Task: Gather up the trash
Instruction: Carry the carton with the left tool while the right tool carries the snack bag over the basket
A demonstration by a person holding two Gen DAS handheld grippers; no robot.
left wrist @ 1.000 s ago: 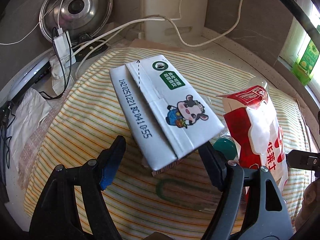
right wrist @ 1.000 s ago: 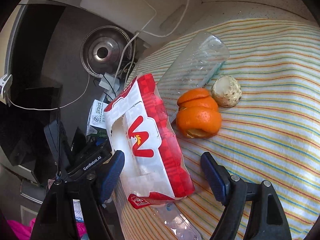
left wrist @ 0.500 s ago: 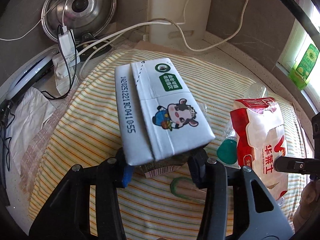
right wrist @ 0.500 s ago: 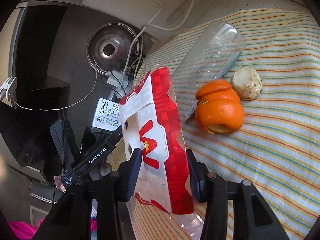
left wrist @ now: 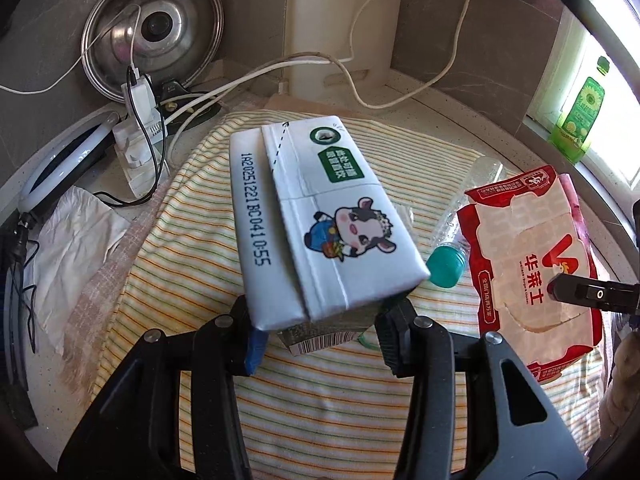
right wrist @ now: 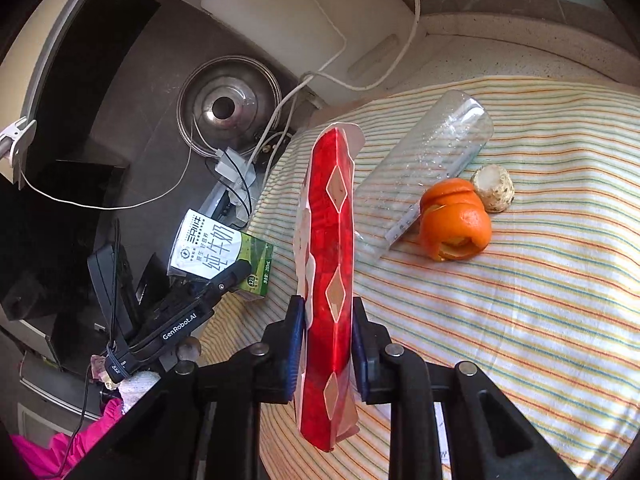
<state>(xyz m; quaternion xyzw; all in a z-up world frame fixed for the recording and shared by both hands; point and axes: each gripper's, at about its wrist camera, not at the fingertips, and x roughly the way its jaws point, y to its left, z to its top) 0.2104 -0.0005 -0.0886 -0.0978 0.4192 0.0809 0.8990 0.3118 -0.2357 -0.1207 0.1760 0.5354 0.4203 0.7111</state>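
My left gripper (left wrist: 320,330) is shut on a white milk carton (left wrist: 316,216) with a cartoon cow, held above the striped cloth (left wrist: 192,240). The carton also shows in the right wrist view (right wrist: 218,250). My right gripper (right wrist: 328,330) is shut on a flattened red and white paper box (right wrist: 330,272), seen edge-on; the box also shows in the left wrist view (left wrist: 532,264). A clear plastic bottle (right wrist: 424,164) with a green cap (left wrist: 444,266) lies on the cloth. Orange peel (right wrist: 454,220) and a pale round scrap (right wrist: 493,187) lie beside it.
A metal pot lid (left wrist: 154,32) leans on the back wall by a white charger block (left wrist: 140,132) and cables (left wrist: 360,60). Crumpled white paper (left wrist: 76,240) lies left of the cloth. A green bottle (left wrist: 580,116) stands on the window sill.
Both grippers closed from open: the left onto the milk carton, the right onto the red box. Both items have lifted off the cloth, and the red box turned edge-on.
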